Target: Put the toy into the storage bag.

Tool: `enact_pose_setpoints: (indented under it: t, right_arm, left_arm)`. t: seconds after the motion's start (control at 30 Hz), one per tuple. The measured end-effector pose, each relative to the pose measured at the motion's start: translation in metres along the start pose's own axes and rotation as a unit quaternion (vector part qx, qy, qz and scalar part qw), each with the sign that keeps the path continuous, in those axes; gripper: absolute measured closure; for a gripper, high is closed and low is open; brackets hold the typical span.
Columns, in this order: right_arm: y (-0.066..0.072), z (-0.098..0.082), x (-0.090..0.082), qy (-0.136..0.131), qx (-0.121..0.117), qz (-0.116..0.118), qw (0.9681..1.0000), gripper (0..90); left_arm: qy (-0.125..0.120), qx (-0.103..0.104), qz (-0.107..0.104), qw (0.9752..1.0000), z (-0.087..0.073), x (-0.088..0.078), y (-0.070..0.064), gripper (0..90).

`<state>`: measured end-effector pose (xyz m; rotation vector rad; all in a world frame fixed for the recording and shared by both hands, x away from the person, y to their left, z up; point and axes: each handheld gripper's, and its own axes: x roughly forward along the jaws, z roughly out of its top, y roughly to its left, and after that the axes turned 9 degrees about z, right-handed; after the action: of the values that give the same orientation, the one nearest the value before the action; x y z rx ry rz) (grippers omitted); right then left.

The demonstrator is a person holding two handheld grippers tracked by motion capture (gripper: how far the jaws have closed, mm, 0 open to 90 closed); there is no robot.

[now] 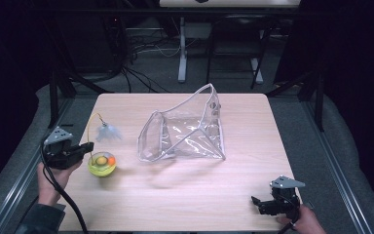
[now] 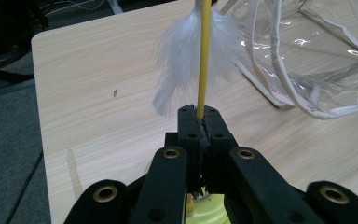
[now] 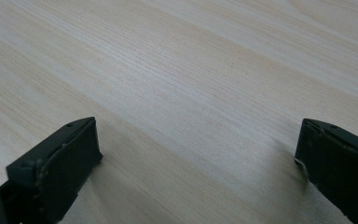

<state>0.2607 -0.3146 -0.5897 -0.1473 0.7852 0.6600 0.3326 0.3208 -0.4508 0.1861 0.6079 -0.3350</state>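
A yellow-green ball toy (image 1: 102, 164) with an orange piece inside rests on the wooden table (image 1: 185, 204) at the left. From it rises a thin yellow wire (image 2: 202, 60) that ends in a white feather (image 1: 108, 132). My left gripper (image 1: 86, 148) is shut on that wire just above the ball, jaws pressed together around it (image 2: 200, 122). A clear plastic pouch (image 1: 185, 129) with white piping stands open at mid-table. At the front right edge, my right gripper (image 1: 259, 204) is open with bare tabletop between its jaws (image 3: 196, 154).
The table's left edge lies close to my left hand (image 1: 48, 183). Dark frame rails (image 1: 9, 180), cables and stand legs surround the table beyond its far edge. Bare wood stretches between the pouch and my right gripper.
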Motion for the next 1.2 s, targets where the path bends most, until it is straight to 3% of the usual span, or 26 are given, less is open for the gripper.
enact_pose_setpoints:
  t: [1.2]
  right_arm:
    - [0.001,0.000,0.001,-0.003,0.002,-0.001,1.0000,0.0]
  left_arm:
    - [-0.012,0.047,-0.005,0.9988,0.043,-0.016,-0.007,88.2]
